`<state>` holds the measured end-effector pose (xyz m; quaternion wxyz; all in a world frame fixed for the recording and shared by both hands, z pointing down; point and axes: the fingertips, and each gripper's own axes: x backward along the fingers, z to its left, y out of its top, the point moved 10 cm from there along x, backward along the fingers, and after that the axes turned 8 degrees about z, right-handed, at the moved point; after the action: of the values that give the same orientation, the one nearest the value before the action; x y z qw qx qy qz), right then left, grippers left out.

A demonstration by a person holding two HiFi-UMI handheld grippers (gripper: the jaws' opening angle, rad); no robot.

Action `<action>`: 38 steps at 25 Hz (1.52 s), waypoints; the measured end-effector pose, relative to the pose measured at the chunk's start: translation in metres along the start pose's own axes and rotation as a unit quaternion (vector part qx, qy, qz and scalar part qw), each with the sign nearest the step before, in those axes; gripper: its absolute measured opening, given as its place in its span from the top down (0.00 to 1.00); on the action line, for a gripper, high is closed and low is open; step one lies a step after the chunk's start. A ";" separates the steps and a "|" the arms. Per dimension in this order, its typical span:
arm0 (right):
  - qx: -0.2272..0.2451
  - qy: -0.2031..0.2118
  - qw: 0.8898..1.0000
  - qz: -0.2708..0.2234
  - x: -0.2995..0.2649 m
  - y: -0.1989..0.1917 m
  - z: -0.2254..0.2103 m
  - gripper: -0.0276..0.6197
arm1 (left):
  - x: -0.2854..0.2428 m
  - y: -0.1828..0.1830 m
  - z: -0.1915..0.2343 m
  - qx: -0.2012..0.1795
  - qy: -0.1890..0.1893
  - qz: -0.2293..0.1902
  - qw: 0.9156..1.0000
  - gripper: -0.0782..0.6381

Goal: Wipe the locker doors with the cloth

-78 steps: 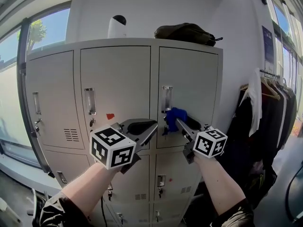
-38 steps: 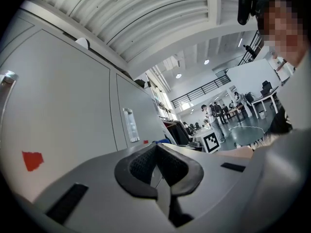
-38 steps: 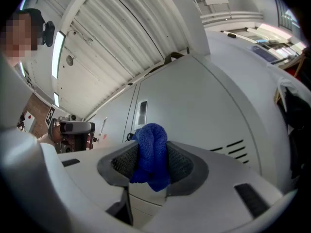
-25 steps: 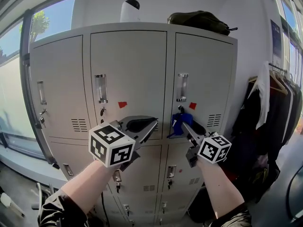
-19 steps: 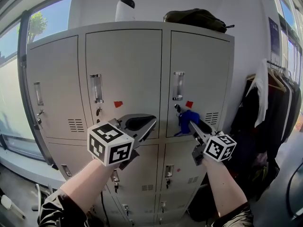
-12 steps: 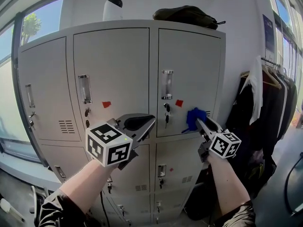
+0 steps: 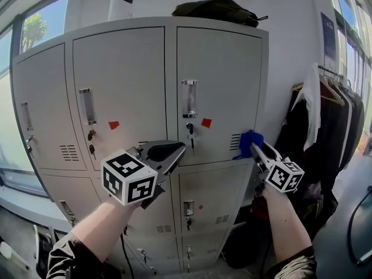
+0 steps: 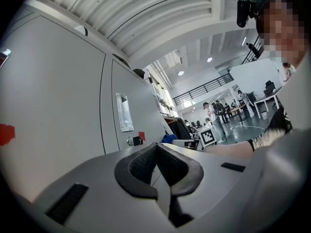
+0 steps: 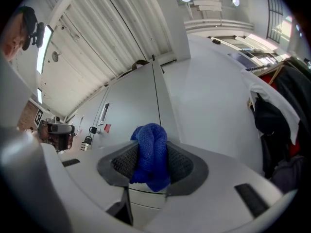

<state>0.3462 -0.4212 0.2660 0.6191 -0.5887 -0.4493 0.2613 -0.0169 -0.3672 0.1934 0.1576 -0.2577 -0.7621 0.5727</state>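
1. Head view: the blue cloth point(image 7: 249, 139) is seen gripped at the tip of the right gripper point(image 7: 254, 146), at the lower right corner of the upper right locker door point(image 7: 221, 74), beside its vent slots point(image 7: 235, 142). Contact with the door cannot be confirmed. The left gripper point(image 7: 176, 151) is held well apart from the cloth. All visible doors are shut. A dark bag point(image 7: 215, 9) lies on top of the lockers. Print on the red label point(image 7: 206, 122) is too small to read.
2. Left gripper view: the left gripper point(image 8: 156, 154) is clenched, jaws pressed together with nothing between them.
3. Right gripper view: the cloth point(image 9: 150, 152) is bunched between the jaws of the right gripper point(image 9: 151, 171) and stands up above them.
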 end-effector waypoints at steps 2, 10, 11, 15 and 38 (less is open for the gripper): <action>0.000 0.015 1.000 0.000 -0.001 0.000 0.009 0.72 | 0.001 -0.001 0.000 0.001 0.007 0.000 1.000 0.88; 0.014 0.144 0.989 0.011 -0.035 -0.021 0.095 0.72 | 0.021 -0.003 -0.004 0.004 0.041 0.000 0.999 0.88; 0.012 0.157 0.987 0.016 -0.041 -0.027 0.104 0.72 | 0.025 -0.003 -0.004 0.004 0.045 -0.001 0.999 0.88; 0.010 0.195 0.980 0.032 -0.061 -0.051 0.137 0.72 | 0.040 -0.003 -0.006 0.002 0.063 0.002 0.998 0.88; 0.027 0.071 0.996 0.040 -0.011 -0.057 0.030 0.72 | 0.034 -0.026 -0.022 0.027 0.056 0.004 0.998 0.88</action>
<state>0.3039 -0.4255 0.3154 0.6544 -0.6063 -0.3727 0.2554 -0.0383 -0.3358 0.2225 0.2050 -0.2884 -0.7349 0.5785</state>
